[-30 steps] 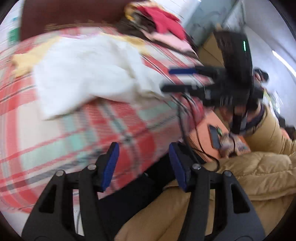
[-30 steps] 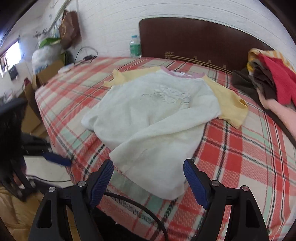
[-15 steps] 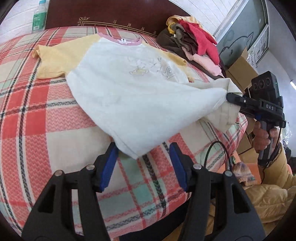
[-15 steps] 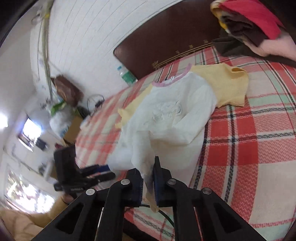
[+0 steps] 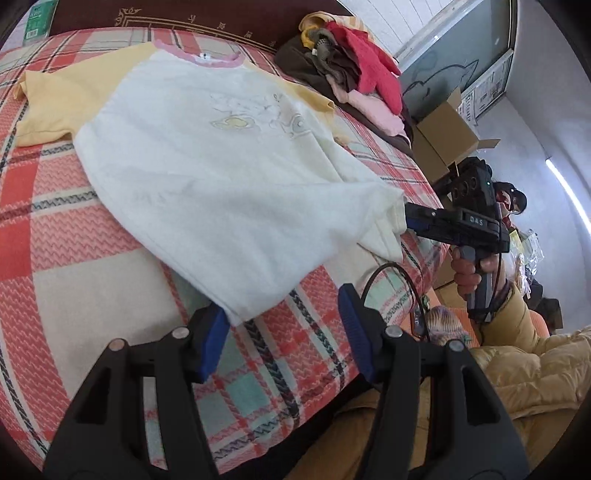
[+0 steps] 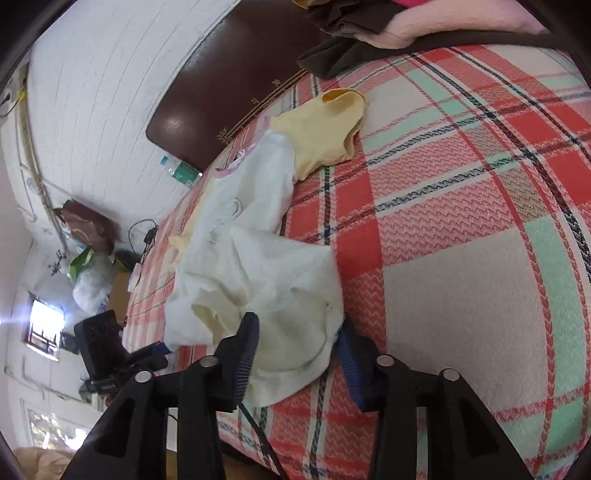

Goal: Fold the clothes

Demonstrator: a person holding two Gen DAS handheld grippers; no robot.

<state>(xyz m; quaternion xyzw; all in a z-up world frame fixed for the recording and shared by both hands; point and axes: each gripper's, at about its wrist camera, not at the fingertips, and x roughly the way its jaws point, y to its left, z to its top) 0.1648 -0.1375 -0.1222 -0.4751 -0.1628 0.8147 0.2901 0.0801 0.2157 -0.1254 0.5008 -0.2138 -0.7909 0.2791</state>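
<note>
White shirt with yellow sleeves flat on plaid bed, long axis collar-to-hem: pink collar toward headboard, hem at near edge. Left gripper wide apart, straddling hem corner. Right gripper spread, bunched hem corner between fingers. Clothes pile at far corner; white brick wall.

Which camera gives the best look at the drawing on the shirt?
The left wrist view: the shirt lies spread, its drawing facing the camera. The right wrist view sees the shirt bunched edge-on, with only a few lines of it.
</note>
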